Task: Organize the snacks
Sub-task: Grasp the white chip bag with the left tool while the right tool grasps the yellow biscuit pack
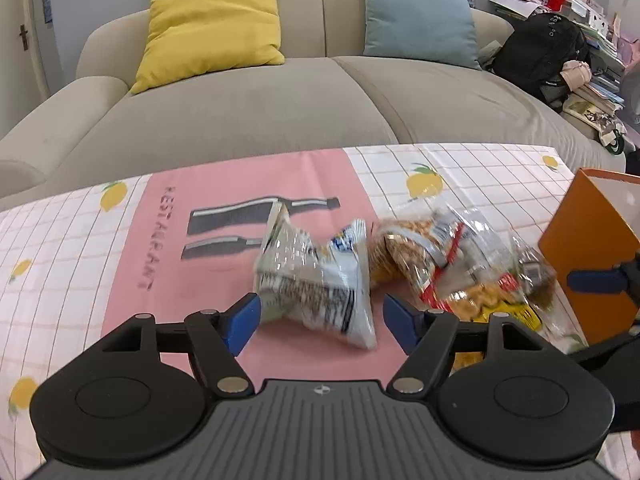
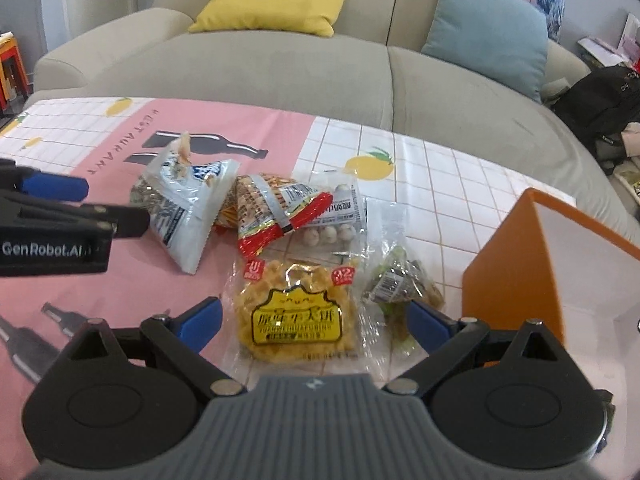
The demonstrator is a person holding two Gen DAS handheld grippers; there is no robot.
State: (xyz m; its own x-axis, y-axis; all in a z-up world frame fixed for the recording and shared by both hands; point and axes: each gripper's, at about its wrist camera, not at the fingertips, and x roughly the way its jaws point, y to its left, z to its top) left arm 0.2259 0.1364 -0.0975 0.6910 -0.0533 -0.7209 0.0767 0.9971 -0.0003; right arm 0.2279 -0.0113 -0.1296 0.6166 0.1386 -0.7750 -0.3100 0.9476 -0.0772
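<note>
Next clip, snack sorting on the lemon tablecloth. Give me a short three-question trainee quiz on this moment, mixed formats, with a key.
1. True or false: the left gripper is shut on the silver-blue snack bag.
2. Multiple choice: which packet lies between the open fingers of the right gripper? A) the yellow cracker packet B) the red-edged packet C) the packet of white balls
3. Fill in: the open box to the right of the snacks has an ______ outside.

Key: 1 false, its jaws are open and blur hides any contact; 2 A; 3 orange.
</note>
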